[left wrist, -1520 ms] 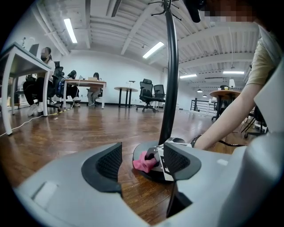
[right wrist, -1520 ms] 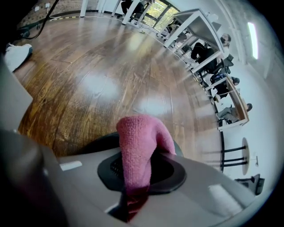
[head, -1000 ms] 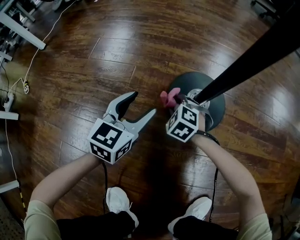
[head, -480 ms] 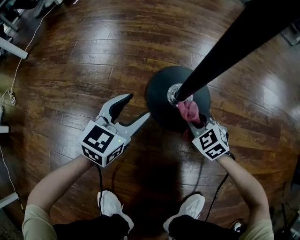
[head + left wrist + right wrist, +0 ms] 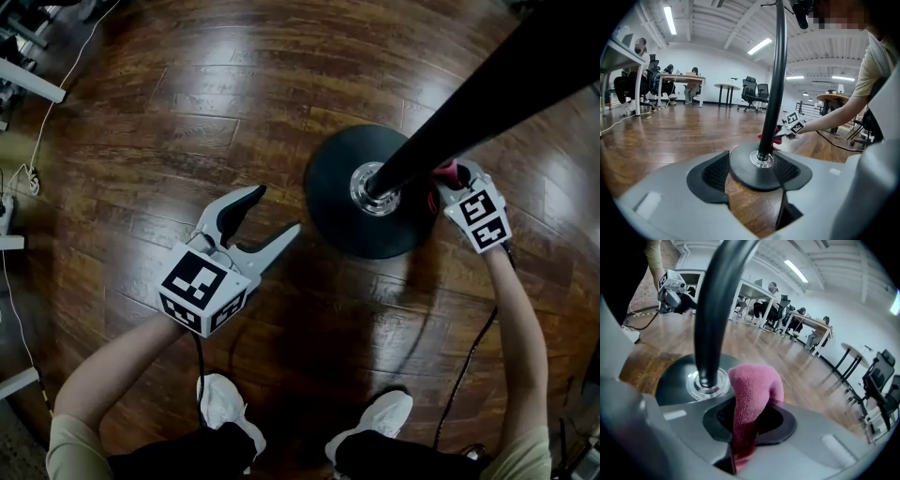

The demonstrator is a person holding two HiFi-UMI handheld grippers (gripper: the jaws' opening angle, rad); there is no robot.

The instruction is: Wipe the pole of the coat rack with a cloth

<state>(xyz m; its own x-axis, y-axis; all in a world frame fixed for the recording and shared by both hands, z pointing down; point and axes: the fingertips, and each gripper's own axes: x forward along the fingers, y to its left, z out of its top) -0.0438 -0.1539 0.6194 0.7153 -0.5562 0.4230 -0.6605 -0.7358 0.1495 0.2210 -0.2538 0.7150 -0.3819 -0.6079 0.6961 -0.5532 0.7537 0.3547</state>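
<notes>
Wooden floor [image 5: 187, 122] carries the coat rack's round base [image 5: 337, 211], its upright pole [image 5: 469, 117] just beside and at 9 o'clock of the right gripper [image 5: 452, 185], jaws clamped on the pink cloth [image 5: 751, 385]; the left gripper [image 5: 278, 210], jaws wide apart and empty, hangs well apart at 8 o'clock.

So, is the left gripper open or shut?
Open. The left gripper has its jaws wide apart, with nothing held between them.

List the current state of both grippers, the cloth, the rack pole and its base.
pole: upright, seated in its base.
base: flat on the wood floor.
left gripper: open, empty, off to the side of the base.
right gripper: shut on the pink cloth, low by the pole's foot.
pink cloth: bunched, pinched between the jaws; contact with the pole unclear.
</notes>
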